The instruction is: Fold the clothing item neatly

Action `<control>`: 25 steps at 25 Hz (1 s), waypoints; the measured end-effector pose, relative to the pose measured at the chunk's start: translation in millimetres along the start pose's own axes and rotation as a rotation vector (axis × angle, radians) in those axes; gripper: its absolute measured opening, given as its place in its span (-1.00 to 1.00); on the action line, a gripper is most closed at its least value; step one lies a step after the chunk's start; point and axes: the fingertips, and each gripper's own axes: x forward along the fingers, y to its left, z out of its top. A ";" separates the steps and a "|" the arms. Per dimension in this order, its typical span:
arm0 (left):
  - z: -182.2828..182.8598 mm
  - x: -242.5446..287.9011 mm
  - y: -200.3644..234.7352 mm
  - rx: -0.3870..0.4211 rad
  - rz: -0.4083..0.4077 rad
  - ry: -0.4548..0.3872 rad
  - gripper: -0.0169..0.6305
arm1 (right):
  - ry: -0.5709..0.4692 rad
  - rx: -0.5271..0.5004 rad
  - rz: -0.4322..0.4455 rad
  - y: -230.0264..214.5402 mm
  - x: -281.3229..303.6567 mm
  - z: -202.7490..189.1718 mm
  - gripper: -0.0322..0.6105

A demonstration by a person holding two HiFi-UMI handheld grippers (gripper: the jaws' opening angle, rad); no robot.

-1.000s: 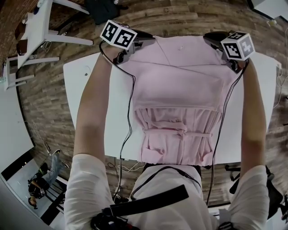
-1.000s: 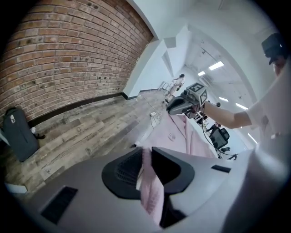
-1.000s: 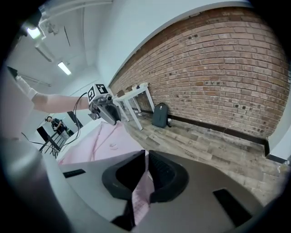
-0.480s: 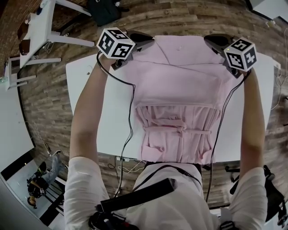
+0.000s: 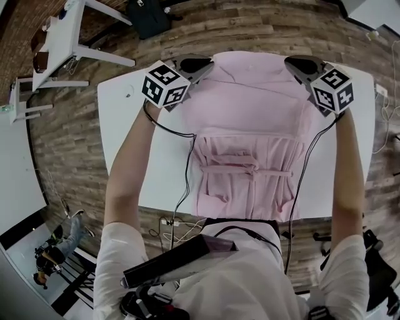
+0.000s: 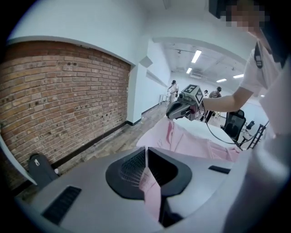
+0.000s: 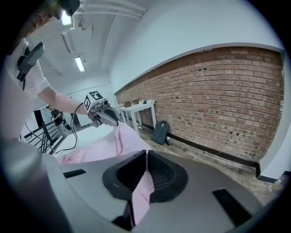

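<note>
A pale pink garment (image 5: 250, 125) lies on the white table (image 5: 125, 150), its gathered skirt part with a tie belt (image 5: 247, 172) toward the near edge. Its far end is lifted off the table between both grippers. My left gripper (image 5: 203, 62) is shut on the far left corner, with pink cloth pinched between the jaws (image 6: 146, 170). My right gripper (image 5: 297, 62) is shut on the far right corner, a strip of pink cloth (image 7: 143, 189) clamped in it. Each gripper view shows the other gripper holding the raised cloth edge across from it.
The table's near edge (image 5: 169, 215) is close to the person's body, where the skirt hem hangs over. A white desk (image 5: 59, 37) and a dark backpack (image 5: 147, 15) stand on the wooden floor beyond. Cables (image 5: 184, 162) trail from both grippers along the arms.
Both grippers have closed on the garment's far corners and raised them, drawing the far end of the cloth up and slightly toward the person.
</note>
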 end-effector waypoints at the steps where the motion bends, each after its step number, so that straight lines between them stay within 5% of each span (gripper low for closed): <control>1: -3.1 -3.3 -5.0 0.017 0.021 -0.006 -0.89 | -0.003 -0.010 -0.005 4.7 -3.0 -2.0 -0.85; 14: -49.2 -24.2 -88.8 0.242 0.231 -0.036 -0.89 | 0.011 -0.308 -0.112 79.6 -23.6 -52.7 -0.84; 17: -70.8 -22.0 -100.9 0.207 0.234 -0.021 -0.87 | 0.056 -0.339 -0.086 92.3 -22.9 -72.3 -0.84; 20: -94.3 -24.3 -111.5 0.137 0.227 -0.005 -0.53 | 0.124 -0.358 -0.044 103.4 -24.7 -93.8 -0.56; 25: -87.2 -40.4 -104.7 -0.060 0.253 -0.091 -0.53 | 0.108 -0.269 -0.036 99.6 -46.7 -93.2 -0.56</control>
